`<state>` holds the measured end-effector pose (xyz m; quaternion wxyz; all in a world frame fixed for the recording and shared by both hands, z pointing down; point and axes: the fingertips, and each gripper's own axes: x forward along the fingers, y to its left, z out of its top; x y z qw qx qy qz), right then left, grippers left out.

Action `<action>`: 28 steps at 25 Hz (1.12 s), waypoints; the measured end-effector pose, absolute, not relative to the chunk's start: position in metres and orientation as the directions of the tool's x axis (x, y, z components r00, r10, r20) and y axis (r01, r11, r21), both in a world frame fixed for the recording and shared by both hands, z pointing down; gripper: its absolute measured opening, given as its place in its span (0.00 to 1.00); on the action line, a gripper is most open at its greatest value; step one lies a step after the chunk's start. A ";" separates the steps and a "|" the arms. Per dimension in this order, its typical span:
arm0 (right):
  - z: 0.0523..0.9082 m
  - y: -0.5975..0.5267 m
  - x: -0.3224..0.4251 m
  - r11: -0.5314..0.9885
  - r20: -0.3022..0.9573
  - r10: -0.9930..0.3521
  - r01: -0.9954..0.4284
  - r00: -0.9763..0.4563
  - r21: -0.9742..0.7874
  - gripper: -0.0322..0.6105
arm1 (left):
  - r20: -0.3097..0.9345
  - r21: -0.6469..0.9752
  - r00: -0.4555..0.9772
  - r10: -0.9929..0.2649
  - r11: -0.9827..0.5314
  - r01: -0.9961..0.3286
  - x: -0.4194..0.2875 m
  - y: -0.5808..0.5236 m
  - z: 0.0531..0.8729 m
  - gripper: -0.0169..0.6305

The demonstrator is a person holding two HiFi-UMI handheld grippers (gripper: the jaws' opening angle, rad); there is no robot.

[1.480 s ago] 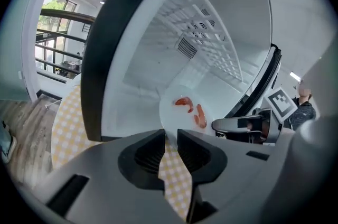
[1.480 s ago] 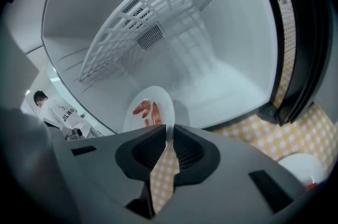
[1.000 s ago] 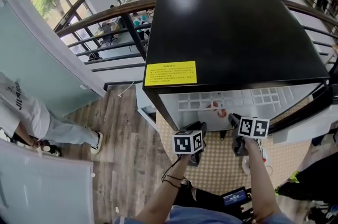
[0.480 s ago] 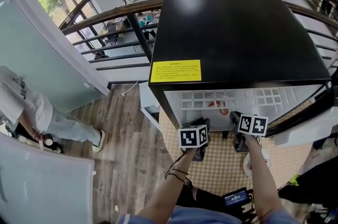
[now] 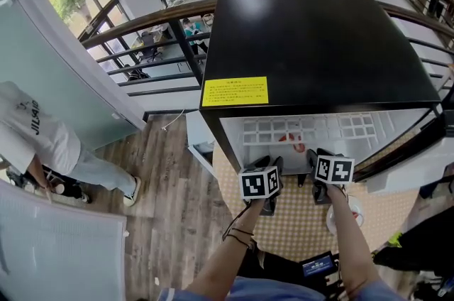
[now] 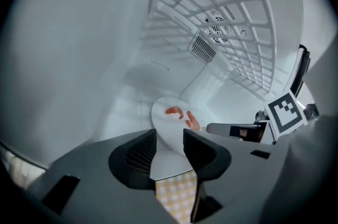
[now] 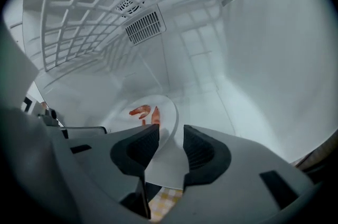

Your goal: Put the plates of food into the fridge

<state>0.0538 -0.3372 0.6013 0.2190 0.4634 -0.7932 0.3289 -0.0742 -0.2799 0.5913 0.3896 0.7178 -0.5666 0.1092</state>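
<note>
A white plate with shrimp [image 5: 292,143] lies on the floor of the open black fridge [image 5: 319,30]. In the left gripper view the plate [image 6: 171,122] reaches back between the jaws of my left gripper [image 6: 169,151]. Those jaws have just been opening and now stand apart from the rim. In the right gripper view the plate [image 7: 158,112] runs toward the left jaw of my right gripper [image 7: 170,149], whose jaws also stand apart. In the head view both grippers, left [image 5: 275,165] and right [image 5: 312,156], point into the fridge mouth side by side.
A white wire shelf [image 7: 95,17] hangs above the plate. The fridge door [image 5: 408,165] stands open at the right. A yellow checked mat [image 5: 298,221] lies before the fridge, with a white round thing [image 5: 339,218] on it. A person [image 5: 35,140] stands at the left by a railing [image 5: 142,44].
Both grippers have stayed at the fridge mouth, nudged slightly inward. The head view has shifted a little and the person at the left has moved a bit.
</note>
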 end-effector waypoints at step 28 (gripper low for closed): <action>0.478 -0.113 0.041 0.389 0.409 -0.682 -0.774 -0.607 -0.500 0.12 | 0.396 0.445 0.663 -0.635 -0.498 -0.744 -0.067 -0.088 0.484 0.25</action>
